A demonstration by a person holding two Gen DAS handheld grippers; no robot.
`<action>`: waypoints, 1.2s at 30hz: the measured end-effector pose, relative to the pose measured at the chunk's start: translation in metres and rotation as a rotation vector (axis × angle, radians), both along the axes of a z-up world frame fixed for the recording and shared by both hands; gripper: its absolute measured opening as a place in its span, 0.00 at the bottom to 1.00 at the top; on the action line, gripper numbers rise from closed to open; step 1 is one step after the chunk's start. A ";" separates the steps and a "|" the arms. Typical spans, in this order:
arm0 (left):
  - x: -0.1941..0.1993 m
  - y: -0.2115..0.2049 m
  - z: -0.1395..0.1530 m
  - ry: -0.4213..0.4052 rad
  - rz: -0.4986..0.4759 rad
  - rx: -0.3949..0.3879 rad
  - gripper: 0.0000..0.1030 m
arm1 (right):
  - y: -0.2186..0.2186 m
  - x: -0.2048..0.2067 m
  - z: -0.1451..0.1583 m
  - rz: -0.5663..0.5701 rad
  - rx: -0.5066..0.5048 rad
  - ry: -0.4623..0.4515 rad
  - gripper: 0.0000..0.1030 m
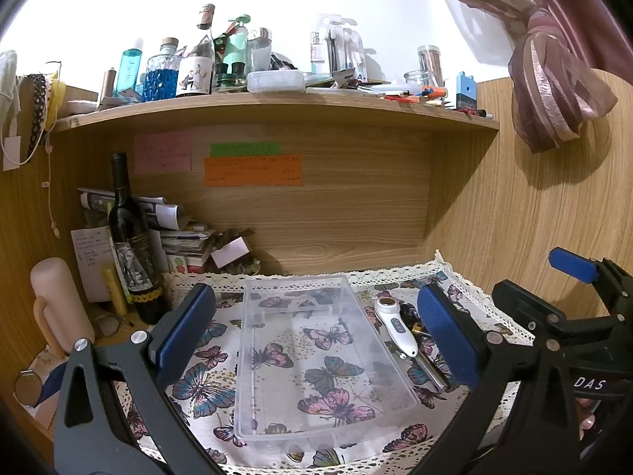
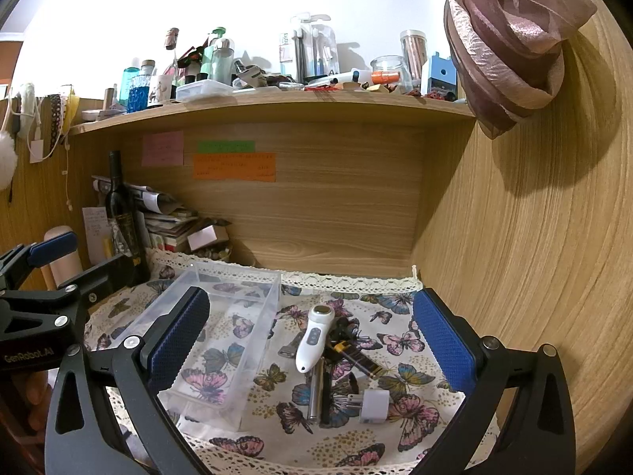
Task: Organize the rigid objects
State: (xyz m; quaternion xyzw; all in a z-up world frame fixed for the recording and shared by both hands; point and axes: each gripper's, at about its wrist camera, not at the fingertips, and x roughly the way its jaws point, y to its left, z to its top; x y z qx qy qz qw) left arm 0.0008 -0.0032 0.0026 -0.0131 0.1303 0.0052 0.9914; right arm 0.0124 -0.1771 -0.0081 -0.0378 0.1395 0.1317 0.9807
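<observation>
A clear plastic tray (image 1: 253, 356) (image 2: 259, 328) lies empty on the butterfly cloth (image 2: 403, 340). Right of it lies a pile of small items: a white handheld device (image 2: 314, 336) (image 1: 395, 326), a silver metal stick (image 2: 314, 394), a black-and-gold stick (image 2: 362, 362), a white plug adapter (image 2: 374, 405) and dark keys. My left gripper (image 1: 320, 336) is open above the tray. My right gripper (image 2: 312, 340) is open above the pile. Both are empty.
A dark wine bottle (image 1: 132, 253), a pink cylinder (image 1: 59, 301) and stacked papers (image 1: 178, 229) stand at the left. A cluttered shelf (image 1: 277, 109) runs overhead. A wooden wall (image 2: 534, 237) and tied curtain (image 2: 502, 39) are at the right.
</observation>
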 end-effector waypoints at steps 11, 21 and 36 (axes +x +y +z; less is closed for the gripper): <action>0.001 0.001 -0.002 0.007 -0.005 -0.005 1.00 | 0.000 0.000 0.000 0.000 -0.001 -0.002 1.00; 0.007 0.005 -0.005 0.027 -0.023 -0.024 1.00 | 0.001 0.002 0.000 0.009 0.000 0.014 1.00; 0.060 0.045 -0.034 0.197 -0.029 -0.107 0.71 | 0.004 0.046 -0.023 -0.017 -0.031 0.133 0.93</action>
